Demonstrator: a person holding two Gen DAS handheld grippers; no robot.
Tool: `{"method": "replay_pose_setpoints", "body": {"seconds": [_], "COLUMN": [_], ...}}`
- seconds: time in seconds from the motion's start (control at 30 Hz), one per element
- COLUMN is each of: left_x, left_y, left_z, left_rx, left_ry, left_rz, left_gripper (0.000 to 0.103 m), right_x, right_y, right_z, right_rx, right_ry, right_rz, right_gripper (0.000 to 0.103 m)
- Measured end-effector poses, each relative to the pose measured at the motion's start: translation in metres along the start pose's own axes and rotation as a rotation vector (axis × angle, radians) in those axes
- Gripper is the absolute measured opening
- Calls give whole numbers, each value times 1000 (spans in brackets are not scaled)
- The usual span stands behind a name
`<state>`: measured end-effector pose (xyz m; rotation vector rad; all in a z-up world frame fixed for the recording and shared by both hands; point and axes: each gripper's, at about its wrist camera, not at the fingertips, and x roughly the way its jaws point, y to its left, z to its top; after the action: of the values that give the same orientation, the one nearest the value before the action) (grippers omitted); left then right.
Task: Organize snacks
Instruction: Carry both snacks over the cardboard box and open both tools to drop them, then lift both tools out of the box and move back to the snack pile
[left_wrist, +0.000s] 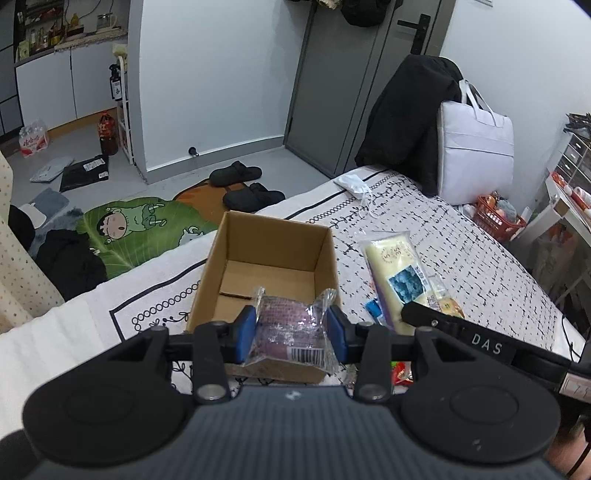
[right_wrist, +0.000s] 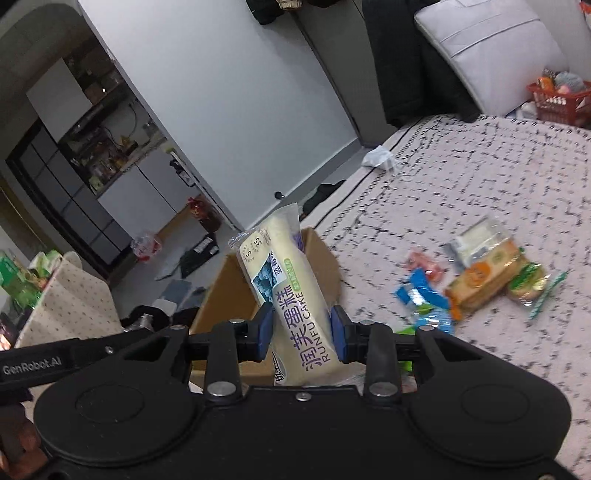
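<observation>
The step in hand looks like loading: both grippers carry a snack toward the open brown cardboard box on the patterned white bedspread. The left gripper pinches a small purple snack in a clear crinkly wrapper between its blue pads, hanging over the box's near edge at 6 o'clock. The right gripper pinches a long cream-yellow cake packet printed "RUNFU CAKE", which stands tilted, its top at 11 o'clock, in front of the same box. The box floor appears bare of snacks.

Loose snacks, a blue wrapper and an orange biscuit pack among them, lie on the bedspread at 3 o'clock of the box. By my judgement, the next move calls for lowering each packet inside the walls before the pads part, 1 at a time so the 2 grippers do not collide.
</observation>
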<state>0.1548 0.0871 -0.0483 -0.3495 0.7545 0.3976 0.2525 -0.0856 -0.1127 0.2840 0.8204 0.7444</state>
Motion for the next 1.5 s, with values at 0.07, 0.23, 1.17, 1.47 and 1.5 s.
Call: {"method": "replay_pose_setpoints", "body": {"seconds": [0.07,0.23,1.17,1.47,1.5], "left_x": [5,20,44,26,24], "left_y": [5,14,37,30,29], "left_z": [4,12,51,39,38], "left_rx": [-6,-30,-68,-66,-65], "left_ry": [3,19,26,10,10], "left_rz": [1,-3,71,40,36], "left_gripper": [41,41,70,78,78], "right_x": [6,21,68,28,22], "right_y": [3,7,31,36,37], "right_z": [-1,0,-2,5,5], "right_rx": [12,35,24,-39,-49], "right_ry": [-1,3,-17,10,13], "right_rz": [12,7,3,-68,-72], "right_gripper": [33,33,53,68,70]}}
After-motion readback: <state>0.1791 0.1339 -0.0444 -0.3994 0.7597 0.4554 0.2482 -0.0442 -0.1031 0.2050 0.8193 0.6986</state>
